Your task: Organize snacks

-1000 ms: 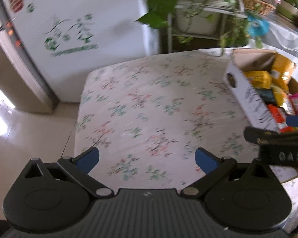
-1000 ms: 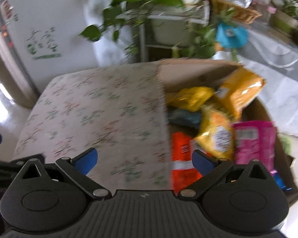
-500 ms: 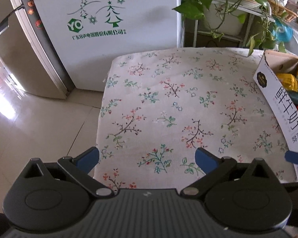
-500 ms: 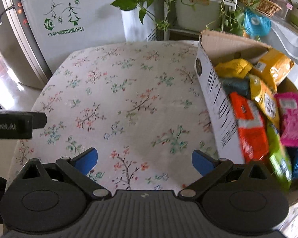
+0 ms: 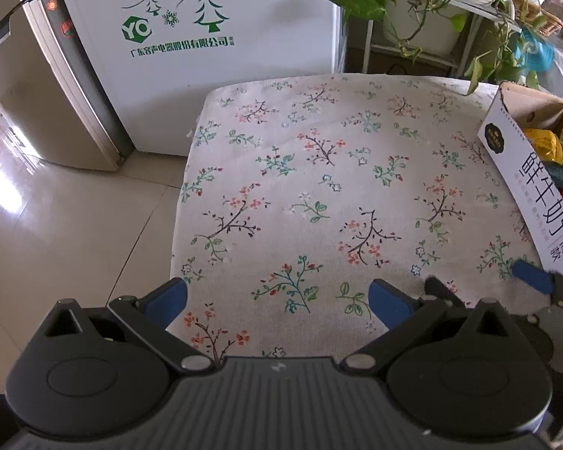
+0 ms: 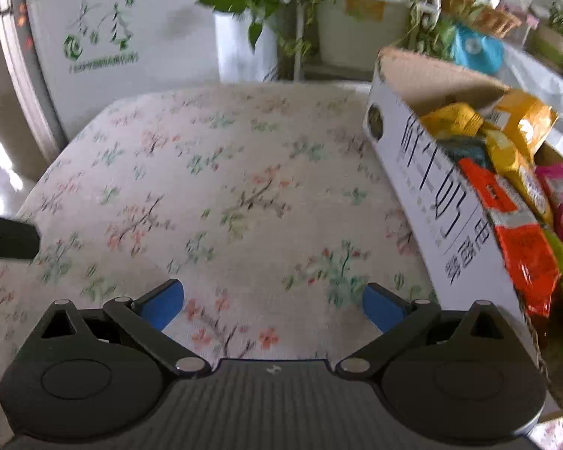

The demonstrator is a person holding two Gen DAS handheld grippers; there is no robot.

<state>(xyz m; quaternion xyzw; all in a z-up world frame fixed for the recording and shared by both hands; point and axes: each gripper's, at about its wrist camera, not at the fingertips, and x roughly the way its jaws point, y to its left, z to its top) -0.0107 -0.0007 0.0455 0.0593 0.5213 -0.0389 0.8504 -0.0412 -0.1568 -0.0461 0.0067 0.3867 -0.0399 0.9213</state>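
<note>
In the left wrist view, a white fridge (image 5: 206, 37) with green tree drawings is standing in the upper left of the frame, and a flowered tablecloth (image 5: 319, 187) is filling the middle. The left gripper (image 5: 277, 300) is hovering over the cloth's near edge at the bottom of the frame, its blue pads spread wide and holding nothing. The cardboard box (image 5: 529, 187) of snacks is sitting at the right edge, well apart from this gripper.

In the right wrist view, the right gripper (image 6: 272, 302) is likewise gaping wide and empty, pointing forward over the cloth at the bottom centre. The box (image 6: 431, 187) is lying just right of its right pad, with an orange snack bag (image 6: 521, 240) and yellow bags (image 6: 514, 157) poking up inside it.
</note>
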